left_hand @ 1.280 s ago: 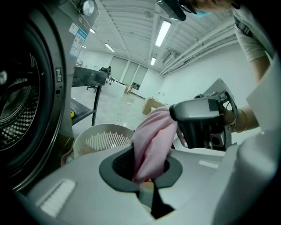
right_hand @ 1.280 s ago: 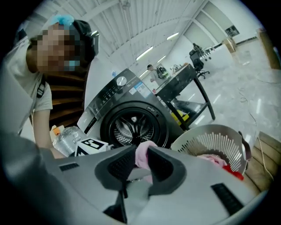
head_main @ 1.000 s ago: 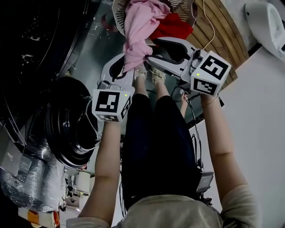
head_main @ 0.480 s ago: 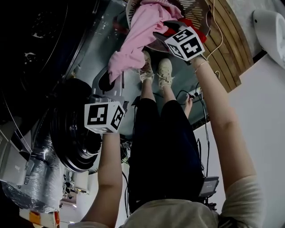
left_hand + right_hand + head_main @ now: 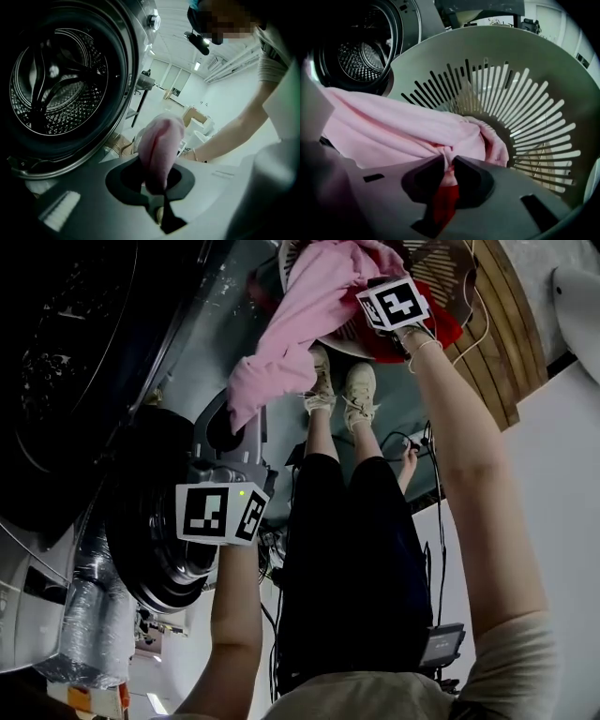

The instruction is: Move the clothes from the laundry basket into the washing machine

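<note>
A pink garment (image 5: pixel 286 329) stretches from the white slatted laundry basket (image 5: pixel 445 268) toward the washing machine. My left gripper (image 5: pixel 228 427) is shut on its lower end, and the pinched fold (image 5: pixel 161 138) shows between the jaws beside the open drum (image 5: pixel 56 84). My right gripper (image 5: pixel 449 165) points down into the basket (image 5: pixel 534 112), its marker cube (image 5: pixel 394 302) over the clothes. Its jaws have just been closing. They now pinch red cloth (image 5: pixel 443 204), with a fold of the pink garment (image 5: pixel 408 131) at the tips. More of the red garment (image 5: pixel 433 334) lies under the pink one.
The washer's round door (image 5: pixel 155 521) hangs open at the left, below the dark drum opening (image 5: pixel 56 381). The person's legs and shoes (image 5: pixel 342 390) stand between washer and basket. A wooden board (image 5: pixel 511 343) lies right of the basket. Cables (image 5: pixel 422 442) trail on the floor.
My right gripper has dropped from beside the left one down into the basket, and its jaws have closed on cloth. The left gripper has drawn the pink garment out toward the washer.
</note>
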Demonstrator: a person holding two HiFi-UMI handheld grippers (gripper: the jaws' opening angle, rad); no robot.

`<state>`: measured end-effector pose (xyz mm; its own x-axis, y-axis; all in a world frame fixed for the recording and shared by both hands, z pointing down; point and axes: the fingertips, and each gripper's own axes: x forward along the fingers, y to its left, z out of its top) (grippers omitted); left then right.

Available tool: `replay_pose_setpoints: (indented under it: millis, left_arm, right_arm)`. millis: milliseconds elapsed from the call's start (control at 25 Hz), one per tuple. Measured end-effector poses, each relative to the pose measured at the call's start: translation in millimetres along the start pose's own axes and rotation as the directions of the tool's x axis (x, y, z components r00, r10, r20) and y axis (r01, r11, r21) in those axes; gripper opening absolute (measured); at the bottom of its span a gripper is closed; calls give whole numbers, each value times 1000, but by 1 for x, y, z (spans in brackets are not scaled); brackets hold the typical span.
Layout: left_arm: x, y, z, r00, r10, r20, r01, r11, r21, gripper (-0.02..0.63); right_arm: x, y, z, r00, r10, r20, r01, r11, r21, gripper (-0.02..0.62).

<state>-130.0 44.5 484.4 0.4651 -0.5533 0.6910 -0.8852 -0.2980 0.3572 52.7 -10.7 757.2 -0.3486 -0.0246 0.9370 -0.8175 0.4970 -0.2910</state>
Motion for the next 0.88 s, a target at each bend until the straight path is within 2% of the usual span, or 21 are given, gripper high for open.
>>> replay_pose_setpoints:
  millis: [40, 160, 240, 400, 600, 640, 720, 760, 880]
  left_arm:
    - [2, 1, -2, 1000, -1, -3, 1, 1000, -5, 34]
    - [7, -1, -3, 1000, -4, -11, 4, 1000, -20, 34]
    - [15, -4, -2, 1000, -11, -14, 11, 999, -30, 35]
    - [36, -23, 0, 997, -64, -34, 63, 998, -31, 35]
    - [56, -63, 10, 986, -165, -29, 165, 986, 4, 50]
    - [58, -70, 10, 982, -184, -31, 184, 983, 6, 83]
    - [60, -84, 9, 976, -217, -35, 217, 976, 16, 228]
    - [61, -90, 10, 973, -230, -34, 230, 973, 28, 269]
    - [61, -102, 15, 968, -250, -17, 251, 964, 84, 326]
  right_arm:
    - [-2, 0, 2, 1000, -1, 16, 1, 1000, 4, 36]
    - [-16, 10, 7, 995, 63, 77, -65, 998, 25, 19]
    - [-37, 19, 19, 978, 130, 164, -140, 989, 46, 17]
    - [-111, 50, 39, 906, 224, 359, -257, 965, 45, 17]
    - [-206, 102, 49, 807, 329, 490, -370, 929, -14, 17]
    - [-223, 110, 50, 787, 344, 512, -391, 920, -19, 17]
    - [-252, 123, 55, 750, 367, 550, -423, 906, -27, 17]
    - [-264, 129, 58, 734, 378, 565, -437, 899, -33, 17]
    - [-293, 146, 68, 691, 419, 589, -479, 876, -60, 17]
